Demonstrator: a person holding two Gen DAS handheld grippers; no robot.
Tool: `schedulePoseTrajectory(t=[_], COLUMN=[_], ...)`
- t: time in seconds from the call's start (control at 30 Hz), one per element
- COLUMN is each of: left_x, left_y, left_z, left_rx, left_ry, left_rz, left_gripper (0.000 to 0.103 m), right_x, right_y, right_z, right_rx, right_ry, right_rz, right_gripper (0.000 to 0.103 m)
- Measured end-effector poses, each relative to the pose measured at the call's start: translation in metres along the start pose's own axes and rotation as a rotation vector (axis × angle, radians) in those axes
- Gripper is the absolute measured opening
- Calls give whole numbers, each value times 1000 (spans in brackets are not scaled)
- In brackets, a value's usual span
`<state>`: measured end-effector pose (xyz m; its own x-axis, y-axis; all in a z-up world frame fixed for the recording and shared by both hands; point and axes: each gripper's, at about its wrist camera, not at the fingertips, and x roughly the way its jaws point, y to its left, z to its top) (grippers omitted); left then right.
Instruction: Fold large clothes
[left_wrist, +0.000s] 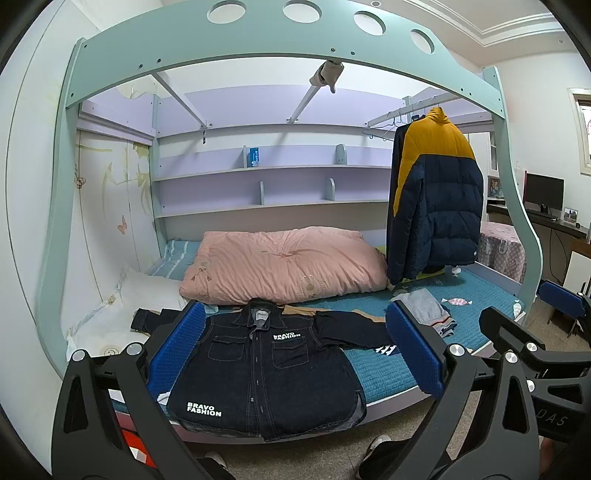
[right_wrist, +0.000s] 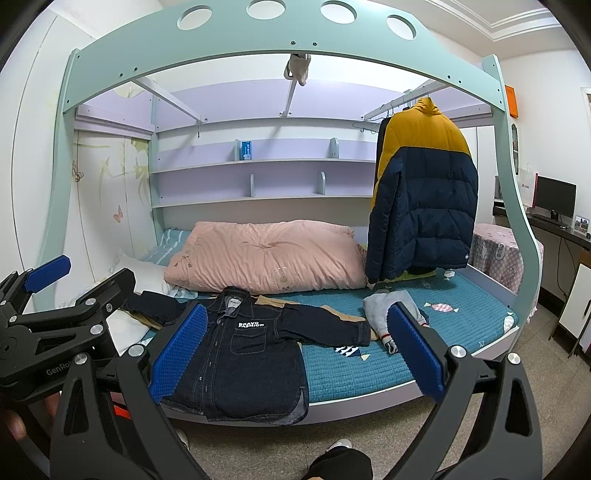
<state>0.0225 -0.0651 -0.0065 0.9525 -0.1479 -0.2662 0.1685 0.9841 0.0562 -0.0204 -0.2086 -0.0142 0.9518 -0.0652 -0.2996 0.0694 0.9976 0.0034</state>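
Both spread wide, gripping nothing: left gripper (left_wrist: 291, 354), right gripper (right_wrist: 295, 350). Denim jacket (left_wrist: 266, 373) flat, hem overhanging bed edge (left_wrist: 399, 398). Risk: sliding off if tugged; sleeve snagging grey clothes (left_wrist: 424, 310).

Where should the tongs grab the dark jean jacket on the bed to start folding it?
Probably a sleeve cuff. The denim jacket lies flat, front up, sleeves spread sideways. The left tongs could come from above at the left sleeve, the right tongs at the right sleeve, pinching each thin edge.
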Motion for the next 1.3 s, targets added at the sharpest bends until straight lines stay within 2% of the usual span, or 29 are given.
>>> schedulePoseTrajectory(t=[1.3], left_x=[1], left_y=[0], left_z=[-1], left_rx=[4], left_ry=[-5], left_rz=[9], left_gripper=[98], right_x=[-1], right_y=[3], right_z=[-1], right_rx=[3], right_ry=[1], right_rz=[-6], right_gripper=[95])
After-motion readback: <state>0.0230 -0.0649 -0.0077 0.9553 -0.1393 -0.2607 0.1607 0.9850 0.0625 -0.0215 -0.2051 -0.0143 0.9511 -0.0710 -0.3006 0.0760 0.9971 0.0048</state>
